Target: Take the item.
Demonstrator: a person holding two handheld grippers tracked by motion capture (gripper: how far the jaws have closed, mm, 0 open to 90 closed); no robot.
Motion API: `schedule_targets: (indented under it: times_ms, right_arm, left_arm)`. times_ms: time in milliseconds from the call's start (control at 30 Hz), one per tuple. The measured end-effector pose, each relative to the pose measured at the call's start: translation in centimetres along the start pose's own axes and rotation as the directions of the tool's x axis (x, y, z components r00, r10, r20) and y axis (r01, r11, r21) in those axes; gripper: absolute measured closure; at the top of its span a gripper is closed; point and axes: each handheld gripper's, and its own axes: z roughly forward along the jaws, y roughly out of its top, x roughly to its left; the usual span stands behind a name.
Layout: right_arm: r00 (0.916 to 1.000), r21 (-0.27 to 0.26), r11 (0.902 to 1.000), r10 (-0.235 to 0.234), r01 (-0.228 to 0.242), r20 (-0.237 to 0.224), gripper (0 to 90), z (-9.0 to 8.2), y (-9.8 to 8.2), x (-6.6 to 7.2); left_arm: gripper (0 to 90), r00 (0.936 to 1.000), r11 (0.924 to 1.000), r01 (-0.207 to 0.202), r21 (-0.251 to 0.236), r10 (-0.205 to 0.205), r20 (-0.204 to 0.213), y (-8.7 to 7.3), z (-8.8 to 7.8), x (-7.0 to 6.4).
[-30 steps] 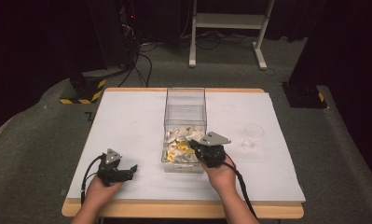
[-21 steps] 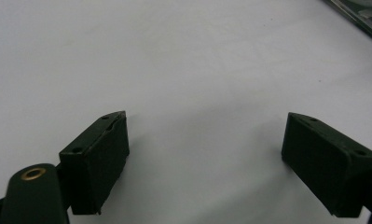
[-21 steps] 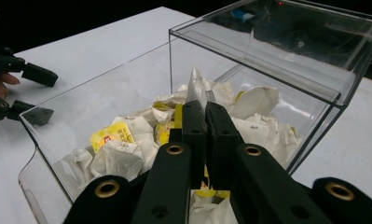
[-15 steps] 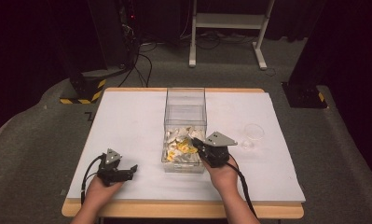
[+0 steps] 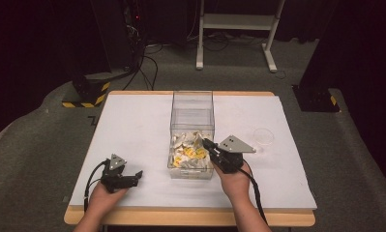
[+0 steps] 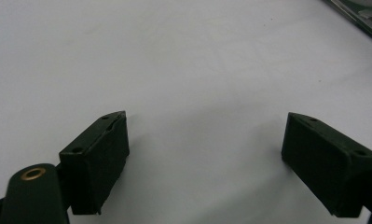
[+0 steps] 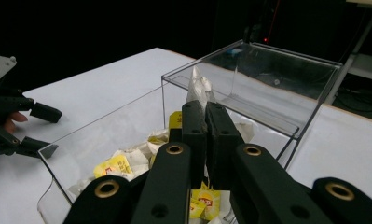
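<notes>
Lifted slightly since the earlier frame, the right tongs (image 7: 200, 109) stay clamped on a white paper tea-bag sachet (image 7: 198, 86) above the clear rectangular plastic box (image 5: 192, 104) of sachets, while the left tongs (image 6: 204, 149) rest apart on the white worktop (image 5: 132, 125).

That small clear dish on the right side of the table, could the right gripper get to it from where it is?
Probably yes: the right gripper, shut on a tea bag over the clear box, has bare table between it and the dish.

hand-held grippers (image 5: 211, 146): 2 | clear box (image 5: 192, 104): 1 | tea bags (image 5: 186, 153): many (uncountable) | small dish (image 5: 263, 136): 1
</notes>
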Motion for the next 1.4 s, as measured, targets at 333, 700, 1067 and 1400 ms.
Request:
schedule_targets:
  times_ms: [333, 700, 1067, 1400]
  right_arm:
    - [0.9997, -0.051, 0.9987, 0.001, 0.0, 0.023, 87.6, -1.0, 0.5, -0.5]
    - [0.999, -0.076, 0.997, 0.018, -0.014, 0.042, 87.6, -1.8, 0.7, -1.2]
    - [0.9966, -0.092, 0.9952, 0.039, -0.033, 0.073, 87.7, -2.6, 0.7, -2.5]
    - [0.9918, -0.111, 0.9924, 0.066, -0.054, 0.11, 87.7, -3.5, 0.7, -3.9]
  left_arm:
    - [15.4, 1.0, 1.0, 0.0, 0.0, 0.0, 0.0, 0.0, 0.0, 0.0]
    - [15.4, 1.0, 1.0, 0.0, 0.0, 0.0, 0.0, 0.0, 0.0, 0.0]
    - [15.4, 1.0, 1.0, 0.0, -0.001, 0.0, 0.0, 0.0, 0.0, 0.0]
    - [15.4, 1.0, 1.0, 0.0, -0.001, 0.0, 0.0, 0.0, 0.0, 0.0]
